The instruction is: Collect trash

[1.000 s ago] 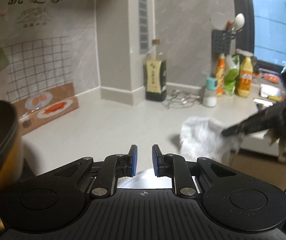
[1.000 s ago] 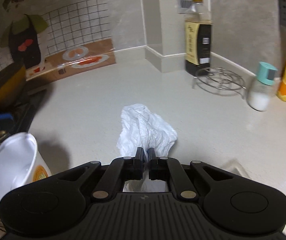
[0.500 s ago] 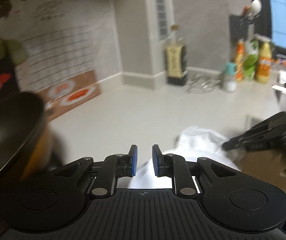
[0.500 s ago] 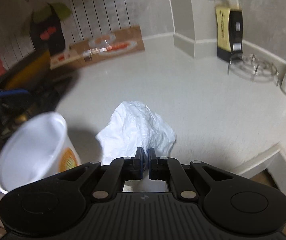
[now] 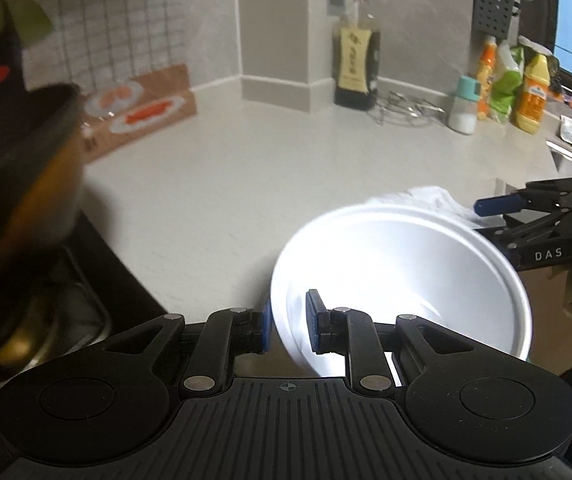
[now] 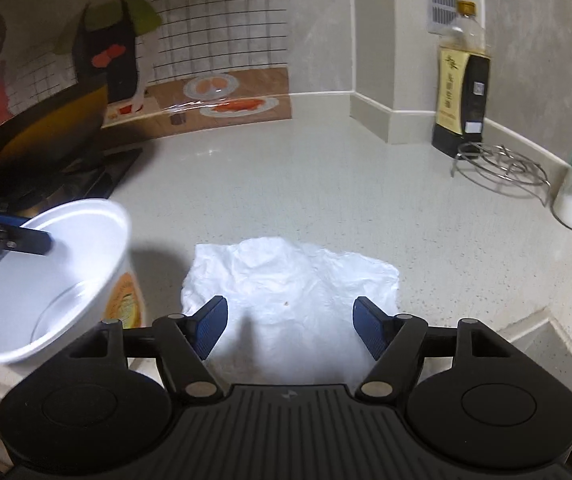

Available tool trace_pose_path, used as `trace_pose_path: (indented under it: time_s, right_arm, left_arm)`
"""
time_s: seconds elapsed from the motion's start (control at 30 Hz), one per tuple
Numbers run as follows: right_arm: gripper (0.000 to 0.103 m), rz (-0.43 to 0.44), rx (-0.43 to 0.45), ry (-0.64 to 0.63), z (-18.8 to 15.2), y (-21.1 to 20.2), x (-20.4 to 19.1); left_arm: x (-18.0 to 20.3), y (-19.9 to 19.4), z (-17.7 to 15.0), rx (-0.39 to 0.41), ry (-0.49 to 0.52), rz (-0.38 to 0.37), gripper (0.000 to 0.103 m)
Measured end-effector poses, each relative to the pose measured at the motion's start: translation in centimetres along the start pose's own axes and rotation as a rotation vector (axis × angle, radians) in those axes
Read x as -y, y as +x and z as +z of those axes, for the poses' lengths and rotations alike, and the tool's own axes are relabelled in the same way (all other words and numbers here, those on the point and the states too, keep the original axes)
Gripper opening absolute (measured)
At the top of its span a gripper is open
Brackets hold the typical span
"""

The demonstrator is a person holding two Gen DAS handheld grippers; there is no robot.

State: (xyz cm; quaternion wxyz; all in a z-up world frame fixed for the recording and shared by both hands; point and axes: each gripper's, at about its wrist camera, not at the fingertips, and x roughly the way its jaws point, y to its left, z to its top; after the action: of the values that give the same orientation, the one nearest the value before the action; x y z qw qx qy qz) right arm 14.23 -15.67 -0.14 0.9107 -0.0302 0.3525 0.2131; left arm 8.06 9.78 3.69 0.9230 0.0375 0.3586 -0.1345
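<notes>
While the left gripper clamps the cup wall, the right gripper has just opened. Between its spread jaws lies the tissue (soft, featherlight); a crumpled peak suits pinching.

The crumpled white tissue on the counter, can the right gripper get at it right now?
Probably yes: the right gripper has just opened, its jaws straddle the tissue, and nothing lies between them.

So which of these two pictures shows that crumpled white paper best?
The right wrist view: the crumpled white paper lies in full on the countertop, just ahead of the open right gripper. In the left wrist view only a strip peeks over the white cup.
</notes>
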Motion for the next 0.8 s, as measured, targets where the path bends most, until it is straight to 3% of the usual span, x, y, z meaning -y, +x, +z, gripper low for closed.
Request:
trace_pose_path:
  time_s: [0.13, 0.3, 0.33, 0.47, 0.63, 0.8]
  right_arm:
    - [0.071, 0.001, -0.025, -0.012, -0.6, 1.1, -0.6]
    - [0.071, -0.021, -0.031, -0.029, -1.5, 2.5, -0.8]
    - [0.067, -0.025, -0.023, -0.036, -1.8, 2.4, -0.7]
    - [0.012, -0.027, -0.018, -0.038, -1.9, 1.3, -0.1]
    - [0.008, -0.004, -0.028, 0.038, -1.8, -0.3, 2.0]
    - [0.008, 0.123, 0.009, 0.114, -1.4, -2.5, 3.8]
  left_arm:
    - [0.6, 1.0, 0.1, -0.005, 0.002, -0.021, 0.021]
    - [0.8, 1.2, 1.2, 0.053, 0.021, 0.027, 0.015]
    - [0.5, 1.4, 1.7, 0.057, 0.006, 0.036, 0.015]
    - [-0.1, 2.7, 3.5, 0.086, -0.033, 0.082, 0.015]
    - [1.0, 4.6, 5.3, 0.12, -0.032, 0.094, 0.015]
    - [2.8, 6.3, 5.7, 0.088, 0.027, 0.06, 0.015]
